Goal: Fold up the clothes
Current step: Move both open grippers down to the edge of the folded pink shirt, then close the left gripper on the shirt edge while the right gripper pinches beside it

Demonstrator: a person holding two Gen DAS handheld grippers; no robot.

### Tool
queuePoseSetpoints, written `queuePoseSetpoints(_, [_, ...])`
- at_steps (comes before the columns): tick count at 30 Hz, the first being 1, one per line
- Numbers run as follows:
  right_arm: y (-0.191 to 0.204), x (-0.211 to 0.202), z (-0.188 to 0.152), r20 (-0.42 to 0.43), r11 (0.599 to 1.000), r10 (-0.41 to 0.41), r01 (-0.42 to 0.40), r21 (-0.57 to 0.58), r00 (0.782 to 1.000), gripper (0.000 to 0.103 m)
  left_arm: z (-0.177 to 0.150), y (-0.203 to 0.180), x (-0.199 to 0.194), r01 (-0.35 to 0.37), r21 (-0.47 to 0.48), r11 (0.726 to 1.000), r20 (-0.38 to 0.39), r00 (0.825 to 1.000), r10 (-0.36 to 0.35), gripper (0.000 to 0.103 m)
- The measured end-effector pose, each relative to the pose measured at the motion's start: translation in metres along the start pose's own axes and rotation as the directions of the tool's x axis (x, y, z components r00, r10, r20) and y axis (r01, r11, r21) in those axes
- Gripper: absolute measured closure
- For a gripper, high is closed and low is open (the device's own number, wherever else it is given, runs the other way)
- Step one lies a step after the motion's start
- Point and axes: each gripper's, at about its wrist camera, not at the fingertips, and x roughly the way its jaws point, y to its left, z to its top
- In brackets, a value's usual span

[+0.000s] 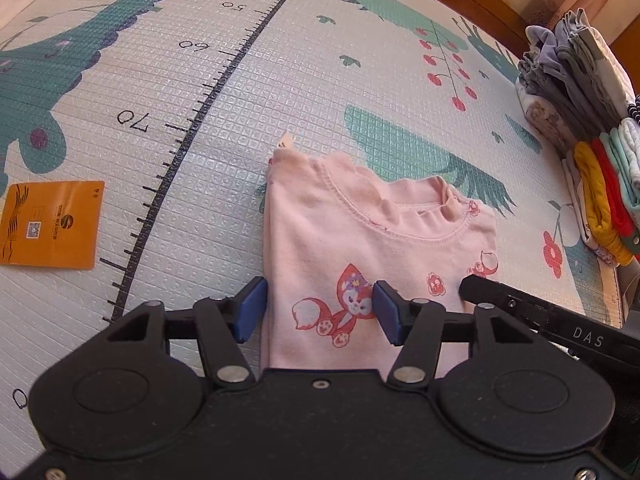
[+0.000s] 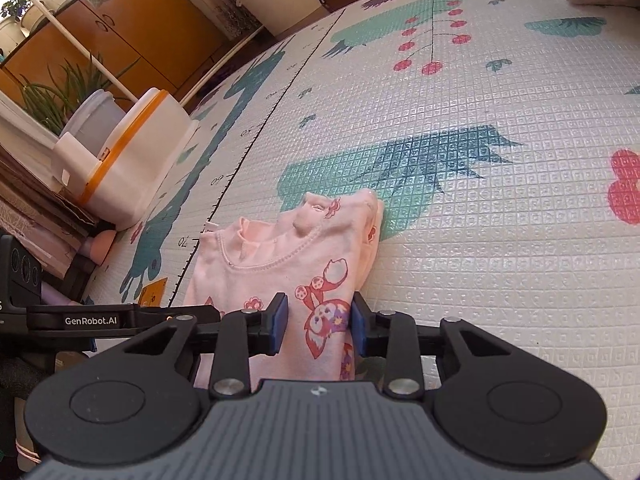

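The left tongs [image 1: 319,312] stand spread, their blue pads [image 1: 252,308] parted with the near edge of the pink shirt [image 1: 360,248] lying between them; neither pad presses the cloth. The right tongs [image 2: 319,324] are likewise spread over the same pink shirt [image 2: 296,264], blue pads [image 2: 279,322] apart on either side of the printed fox [image 2: 326,322], and whether the pads touch the fabric cannot be told. The shirt lies folded into a narrow block on the play mat [image 1: 280,80], neckline pointing toward 12 o'clock in the left wrist view, fox print [image 1: 340,308] near the tongs at 6 o'clock, a small tag [image 1: 285,143] sticking out at its far left corner. In the left view the black body of the right tool [image 1: 560,320], marked with letters, comes in from 4 o'clock and ends just beside the shirt's right edge. A ruler line [image 1: 224,80] with printed numbers runs across the mat from 7 o'clock up toward 12 o'clock, well to the left of the shirt. An orange card [image 1: 50,224] lies flat on the mat at 9 o'clock, apart from the shirt. At 3 o'clock a stack of folded clothes [image 1: 580,92] in greys, yellow, red and mint sits at the mat's edge. In the right wrist view a white tub with an orange band [image 2: 132,160] stands at 9 o'clock beyond the mat, a potted plant [image 2: 68,92] behind it, and wooden cabinets [image 2: 132,20] toward 11 o'clock.
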Motion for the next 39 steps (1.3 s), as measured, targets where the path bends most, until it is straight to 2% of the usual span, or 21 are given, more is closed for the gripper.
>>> queuePoseSetpoints(4, [0.007,0.002,0.001,-0.017,0.999,-0.03,0.03,-0.031,0.999,0.068,0.001,-0.007,0.002,-0.037,0.022,0.999,-0.006,0.999,0.037,0.047])
queuePoseSetpoints(16, [0.015,0.002,0.001,-0.022,0.995,-0.072,0.07,-0.069,0.997,0.069,0.002,-0.012,0.005,-0.066,0.021,0.998,-0.002,0.998,0.067,0.048])
queuePoseSetpoints(20, [0.017,0.002,0.0,-0.017,0.994,-0.081,0.079,-0.078,0.997,0.074,0.001,-0.015,0.004,-0.084,0.026,0.996,0.002,0.997,0.084,0.051])
queuePoseSetpoints(23, [0.019,0.003,-0.001,-0.018,0.994,-0.073,0.072,-0.085,0.997,0.086,0.0,-0.016,0.003,-0.096,0.032,0.995,0.01,0.995,0.096,0.058])
queuePoseSetpoints(27, [0.02,0.001,-0.001,-0.02,0.996,-0.056,0.054,-0.071,0.998,0.09,-0.003,-0.015,0.001,-0.079,0.024,0.997,0.024,0.997,0.078,0.079])
queuePoseSetpoints(30, [0.019,-0.003,0.002,-0.02,0.997,-0.047,0.045,-0.064,0.999,0.09,-0.002,-0.01,-0.004,-0.04,-0.01,0.999,0.026,0.999,0.04,0.084])
queuePoseSetpoints(31, [0.018,-0.004,0.003,-0.019,0.997,-0.046,0.045,-0.059,0.999,0.089,-0.002,-0.007,-0.005,-0.023,-0.017,1.0,0.025,0.999,0.023,0.084])
queuePoseSetpoints(32, [0.015,-0.005,0.004,-0.017,0.998,-0.052,0.051,-0.04,0.999,0.083,-0.002,-0.003,-0.005,-0.003,-0.026,1.0,0.022,1.0,0.004,0.083])
queuePoseSetpoints(33, [0.011,-0.007,0.006,-0.014,0.998,-0.058,0.057,-0.021,0.998,0.071,-0.002,0.001,-0.006,0.016,-0.035,0.999,0.02,1.0,-0.015,0.08])
queuePoseSetpoints(35, [0.004,-0.008,0.01,0.001,0.998,-0.063,0.063,0.003,0.998,0.058,-0.001,0.008,-0.008,0.044,-0.049,0.998,0.028,0.999,-0.042,0.069])
queuePoseSetpoints(36, [0.0,-0.009,0.012,0.011,0.998,-0.063,0.063,0.011,0.998,0.058,0.0,0.012,-0.009,0.051,-0.057,0.997,0.043,0.998,-0.049,0.059])
queuePoseSetpoints(39, [-0.008,-0.006,0.019,0.026,0.998,-0.052,0.052,0.028,0.998,0.058,0.006,0.021,-0.01,0.103,-0.094,0.99,0.072,0.993,-0.096,0.057])
